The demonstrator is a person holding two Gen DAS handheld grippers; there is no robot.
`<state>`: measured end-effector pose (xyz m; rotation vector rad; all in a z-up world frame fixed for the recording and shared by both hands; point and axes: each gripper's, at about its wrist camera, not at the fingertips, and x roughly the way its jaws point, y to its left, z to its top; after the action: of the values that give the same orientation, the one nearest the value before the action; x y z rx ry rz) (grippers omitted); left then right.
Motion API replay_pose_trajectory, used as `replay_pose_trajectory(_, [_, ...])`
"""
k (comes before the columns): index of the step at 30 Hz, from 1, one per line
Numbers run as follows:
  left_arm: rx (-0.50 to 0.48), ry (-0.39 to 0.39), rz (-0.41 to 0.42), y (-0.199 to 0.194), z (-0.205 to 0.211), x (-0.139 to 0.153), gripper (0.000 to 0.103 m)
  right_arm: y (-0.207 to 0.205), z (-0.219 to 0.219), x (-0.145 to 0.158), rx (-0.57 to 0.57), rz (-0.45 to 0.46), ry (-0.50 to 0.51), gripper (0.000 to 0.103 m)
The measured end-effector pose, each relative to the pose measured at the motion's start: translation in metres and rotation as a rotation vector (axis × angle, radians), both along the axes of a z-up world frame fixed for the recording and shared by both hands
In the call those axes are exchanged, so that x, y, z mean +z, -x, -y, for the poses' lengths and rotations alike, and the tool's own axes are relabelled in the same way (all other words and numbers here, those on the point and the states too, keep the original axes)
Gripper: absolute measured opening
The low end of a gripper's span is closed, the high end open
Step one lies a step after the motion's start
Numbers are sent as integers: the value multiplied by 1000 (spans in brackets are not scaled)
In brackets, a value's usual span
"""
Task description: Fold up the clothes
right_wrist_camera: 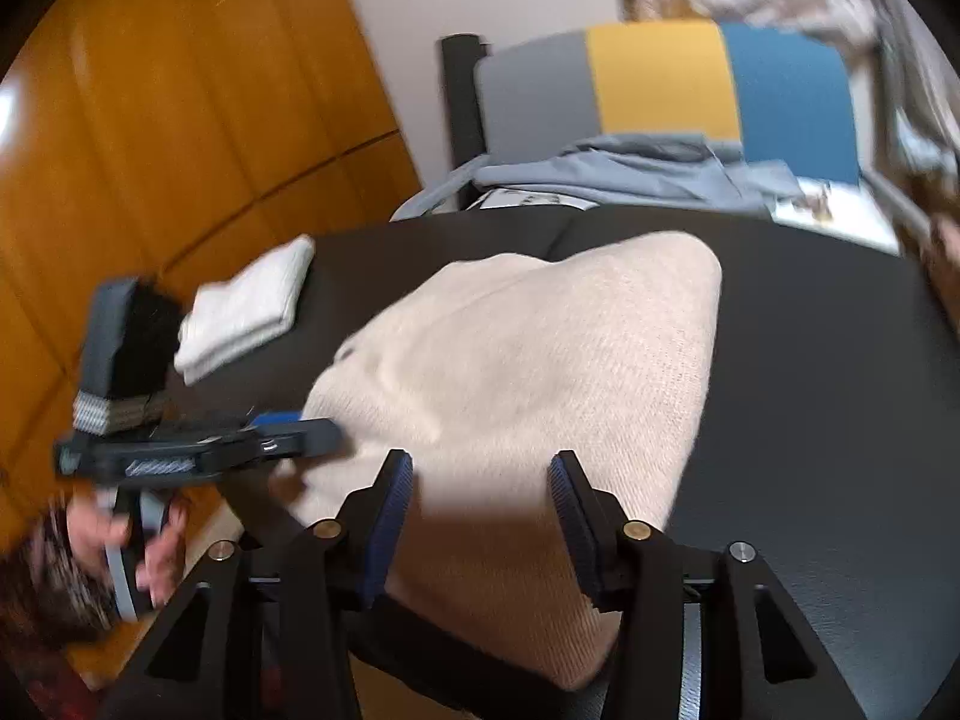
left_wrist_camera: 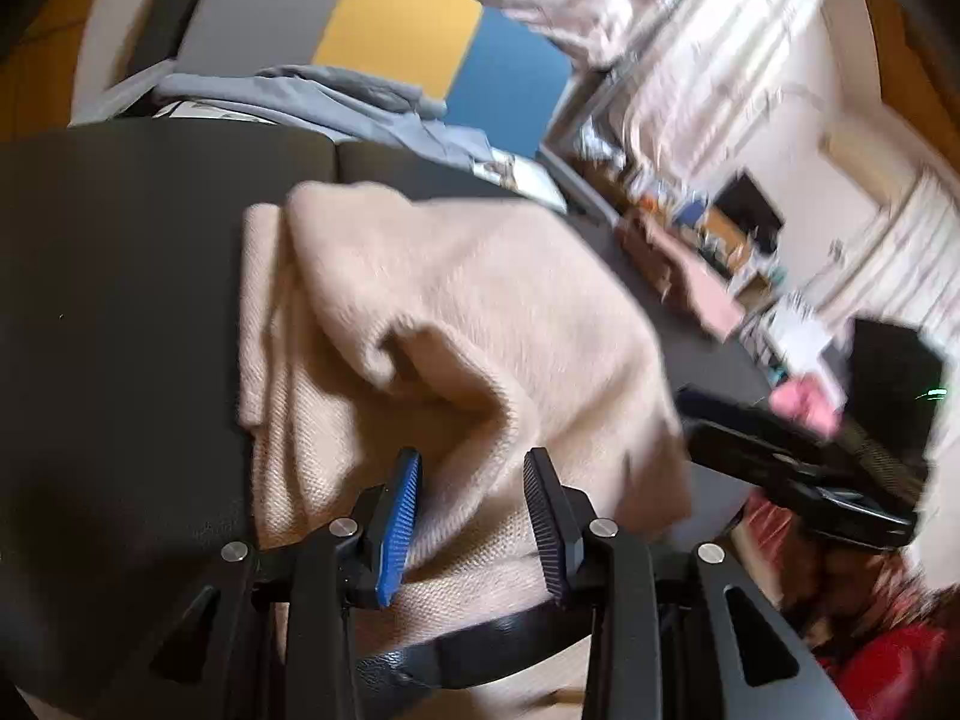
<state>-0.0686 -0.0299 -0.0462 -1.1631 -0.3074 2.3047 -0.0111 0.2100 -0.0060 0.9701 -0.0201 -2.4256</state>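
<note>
Tilting downward, both the left claw [left_wrist_camera: 471,519] and the right claw [right_wrist_camera: 480,525] gape empty over the beige sweater [right_wrist_camera: 528,360].

My left gripper [left_wrist_camera: 474,516] and right gripper [right_wrist_camera: 483,525] share one build: black angular linkage frames, round silver pivot screws, ribbed blue pads [left_wrist_camera: 397,531] lining the fingers. My sleeve [left_wrist_camera: 888,654] is red.

One beige sweater [right_wrist_camera: 528,360], one folded white towel [right_wrist_camera: 246,306], one chair [right_wrist_camera: 660,84]
</note>
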Motion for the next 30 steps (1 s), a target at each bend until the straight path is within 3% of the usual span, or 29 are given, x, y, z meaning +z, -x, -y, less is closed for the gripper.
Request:
replay_pose_trajectory(2, [10, -17, 14, 3, 2, -4, 35, -19, 5, -3, 45, -55, -110, 68])
replay_pose_trajectory(5, [34, -97, 75, 12, 8, -13, 32, -44, 18, -13, 105, -149, -316, 70])
replay_pose_trajectory(6, [35, -124, 89, 17, 7, -17, 18, -47, 22, -20, 115, -148, -372, 68])
replay_pose_trajectory(9, [51, -173, 95, 19, 13, -16, 5, -47, 30, -42, 98, -160, -527, 40])
replay_pose_trajectory(10, [56, -184, 88, 18, 16, -15, 4, -46, 31, -49, 85, -166, -573, 36])
replay_pose_trajectory(11, [63, -198, 72, 16, 20, -10, 4, -46, 27, -47, 68, -169, -555, 31])
replay_pose_trajectory(12, [70, -216, 52, 12, 25, -3, 4, -44, 23, -42, 53, -161, -523, 15])
replay_pose_trajectory(13, [73, -237, 38, 13, 28, 2, 3, -43, 17, -35, 28, -165, -498, 9])
replay_pose_trajectory(17, [98, -292, -59, -8, 50, 33, 3, -48, 0, 7, -33, -231, -367, 8])
replay_pose_trajectory(19, [119, -269, -79, -19, 62, 36, 3, -53, 3, 21, 5, -269, -374, 8])
replay_pose_trajectory(22, [155, -214, -6, -22, 69, 6, 3, -51, 14, -1, 107, -208, -439, 8])
replay_pose_trajectory(24, [181, -154, 55, -26, 71, -23, 3, -33, 19, -25, 144, -113, -447, 8])
replay_pose_trajectory(26, [196, -176, 59, -32, 76, -39, 4, -30, 19, -40, 154, -90, -466, 10])
replay_pose_trajectory(30, [232, -248, 55, -33, 87, -49, 5, -29, 10, -19, 208, -64, -375, 20])
